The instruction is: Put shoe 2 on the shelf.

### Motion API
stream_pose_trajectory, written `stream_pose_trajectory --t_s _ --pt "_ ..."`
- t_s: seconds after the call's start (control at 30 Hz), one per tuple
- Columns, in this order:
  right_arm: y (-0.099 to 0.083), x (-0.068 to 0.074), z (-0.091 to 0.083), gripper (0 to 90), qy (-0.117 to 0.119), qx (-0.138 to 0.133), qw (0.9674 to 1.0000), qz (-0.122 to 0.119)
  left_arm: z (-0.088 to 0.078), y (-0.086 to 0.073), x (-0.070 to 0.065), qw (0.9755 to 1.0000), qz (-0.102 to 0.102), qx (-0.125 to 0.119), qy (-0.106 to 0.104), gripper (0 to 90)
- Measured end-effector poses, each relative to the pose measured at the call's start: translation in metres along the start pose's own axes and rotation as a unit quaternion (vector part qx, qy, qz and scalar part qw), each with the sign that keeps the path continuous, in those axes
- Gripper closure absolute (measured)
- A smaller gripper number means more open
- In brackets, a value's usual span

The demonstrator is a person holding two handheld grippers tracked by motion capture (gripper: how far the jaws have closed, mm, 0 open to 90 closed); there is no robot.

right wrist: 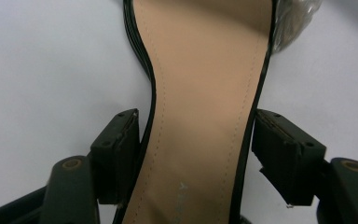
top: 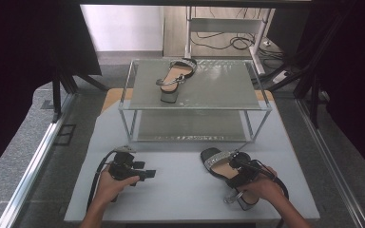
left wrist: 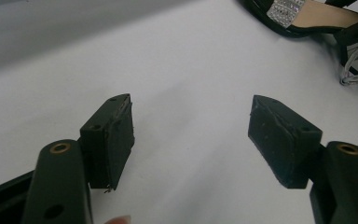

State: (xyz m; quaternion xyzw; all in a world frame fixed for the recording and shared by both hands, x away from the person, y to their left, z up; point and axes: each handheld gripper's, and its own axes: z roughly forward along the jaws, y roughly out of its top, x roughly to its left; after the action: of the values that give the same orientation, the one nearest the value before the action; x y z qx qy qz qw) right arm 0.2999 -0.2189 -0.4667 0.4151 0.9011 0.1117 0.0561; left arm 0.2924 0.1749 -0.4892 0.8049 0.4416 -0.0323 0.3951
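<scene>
— While the high view looks down on the grey table (top: 180, 190), where does the sandal sit?

— The near sandal (top: 218, 160) lies at the right front of the table, the right gripper (top: 240, 172) over its middle. The left gripper (top: 138, 172) rests well apart at the left front. A second sandal (top: 176, 76) stands on top of the glass shelf rack (top: 197, 107).

— And the left gripper view?

— Its jaws stand wide apart over bare table, nothing between them; the sandal's jewelled strap (left wrist: 286, 10) is far off, top right.

— The right gripper view?

— The jaws straddle the tan insole (right wrist: 205, 116), one on each side of the narrow waist, just beside the black edges. Spread wide; not clamped.
</scene>
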Motion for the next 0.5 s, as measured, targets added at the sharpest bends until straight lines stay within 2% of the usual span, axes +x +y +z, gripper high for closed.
stream_pose_trajectory --t_s 0.07,0.27,0.3,0.37,0.4,0.5 --pt "0.001 0.003 0.006 34.1 0.002 0.029 0.9996 0.008 0.001 0.0 -0.001 1.0 0.001 0.0 -0.001 31.0" --pt "0.005 0.004 0.009 36.4 -0.008 0.051 0.9985 0.018 0.001 0.0 -0.001 1.0 0.001 0.0 -0.001 31.1" --pt "0.007 0.005 0.009 37.4 -0.011 0.061 0.9977 0.029 0.001 0.0 -0.001 1.0 0.001 0.0 -0.001 31.1" --pt "0.008 0.004 0.009 37.7 -0.009 0.061 0.9976 0.032 0.001 0.0 -0.001 1.0 0.001 0.0 -0.001 31.1" --pt "0.008 0.0 0.008 40.1 -0.001 0.057 0.9972 0.048 0.0 0.0 -0.001 1.0 0.001 -0.001 -0.001 31.2" --pt "0.006 -0.007 0.006 41.3 0.011 0.052 0.9969 0.058 0.0 0.0 -0.001 1.0 0.001 -0.003 -0.001 31.2"
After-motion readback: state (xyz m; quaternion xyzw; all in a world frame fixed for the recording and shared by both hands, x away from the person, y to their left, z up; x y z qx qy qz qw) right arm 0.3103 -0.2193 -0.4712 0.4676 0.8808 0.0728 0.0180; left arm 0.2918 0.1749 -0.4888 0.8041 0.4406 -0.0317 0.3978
